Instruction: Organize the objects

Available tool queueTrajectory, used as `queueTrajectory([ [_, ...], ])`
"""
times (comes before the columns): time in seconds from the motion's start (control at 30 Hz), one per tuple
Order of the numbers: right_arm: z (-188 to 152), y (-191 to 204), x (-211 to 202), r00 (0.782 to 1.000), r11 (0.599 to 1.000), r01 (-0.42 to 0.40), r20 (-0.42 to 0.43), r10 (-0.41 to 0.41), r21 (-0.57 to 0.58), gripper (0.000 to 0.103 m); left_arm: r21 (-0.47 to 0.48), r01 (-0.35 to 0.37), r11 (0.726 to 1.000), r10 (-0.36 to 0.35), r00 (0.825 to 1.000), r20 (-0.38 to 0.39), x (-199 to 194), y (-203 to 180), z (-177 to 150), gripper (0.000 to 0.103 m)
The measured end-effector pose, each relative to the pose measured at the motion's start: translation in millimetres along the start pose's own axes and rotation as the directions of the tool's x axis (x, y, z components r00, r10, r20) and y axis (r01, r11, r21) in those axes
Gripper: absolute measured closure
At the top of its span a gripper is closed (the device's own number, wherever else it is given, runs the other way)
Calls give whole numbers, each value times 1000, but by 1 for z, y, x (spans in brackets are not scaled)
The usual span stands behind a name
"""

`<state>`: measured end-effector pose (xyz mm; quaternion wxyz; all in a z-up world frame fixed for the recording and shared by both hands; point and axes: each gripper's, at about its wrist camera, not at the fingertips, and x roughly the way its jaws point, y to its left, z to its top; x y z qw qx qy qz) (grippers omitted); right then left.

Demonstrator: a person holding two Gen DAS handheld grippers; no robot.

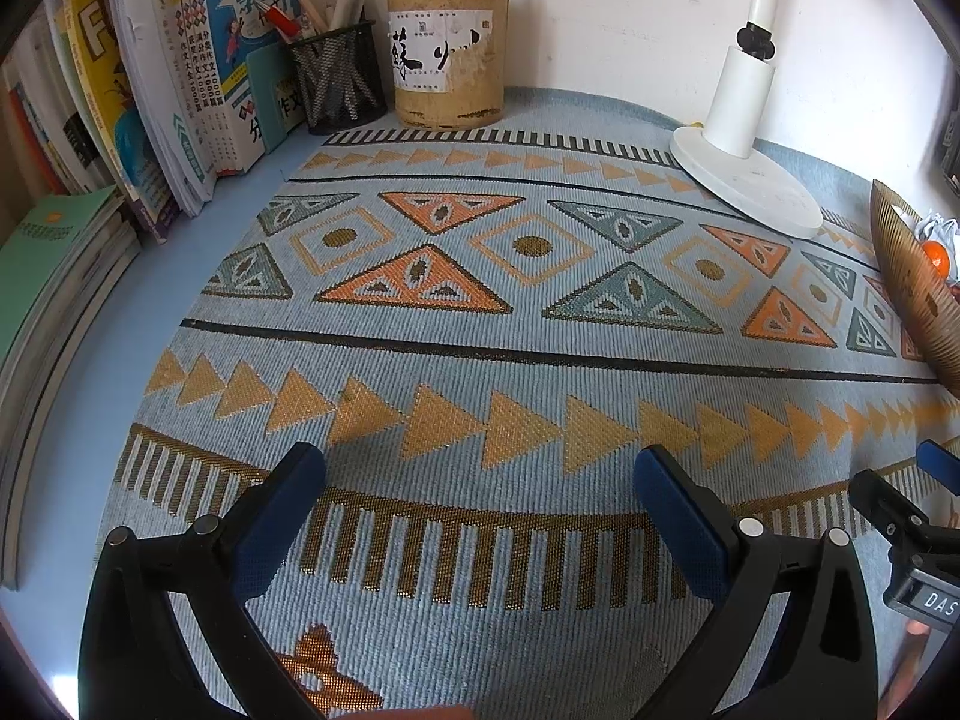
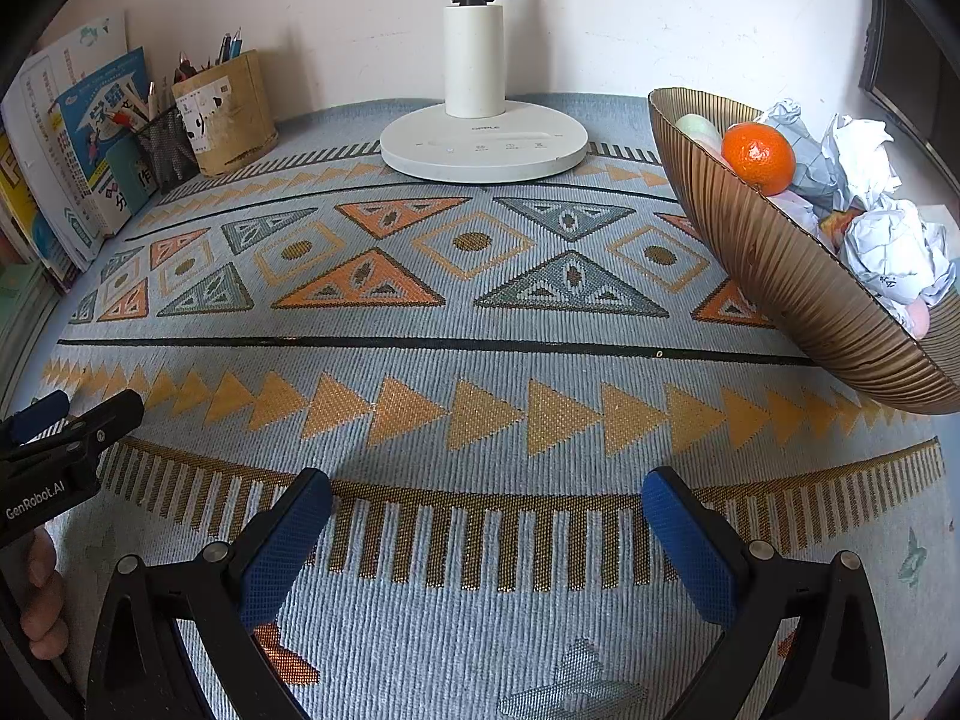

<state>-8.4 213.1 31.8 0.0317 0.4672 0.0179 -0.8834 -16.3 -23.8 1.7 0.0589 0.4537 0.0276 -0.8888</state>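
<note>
Grippers, two, near edge of patterned mat (image 2: 480, 354): left gripper (image 1: 480, 486) and right gripper (image 2: 486, 498) both spread wide, empty, held low and level, side by side; step judged a pause between picks; next move likely calls for reaching right to ribbed bowl (image 2: 780, 276), holding orange (image 2: 757, 157) and crumpled paper (image 2: 888, 252); lamp base (image 2: 483, 147) and pen pots (image 1: 447, 60) beyond.
</note>
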Motion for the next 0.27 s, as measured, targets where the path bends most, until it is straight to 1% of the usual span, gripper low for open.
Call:
queueTrajectory([
  [0.27, 0, 0, -1, 1000, 1000, 2, 1, -2, 2, 0, 1, 1, 1000, -1, 1000, 0, 1, 1, 1, 0],
])
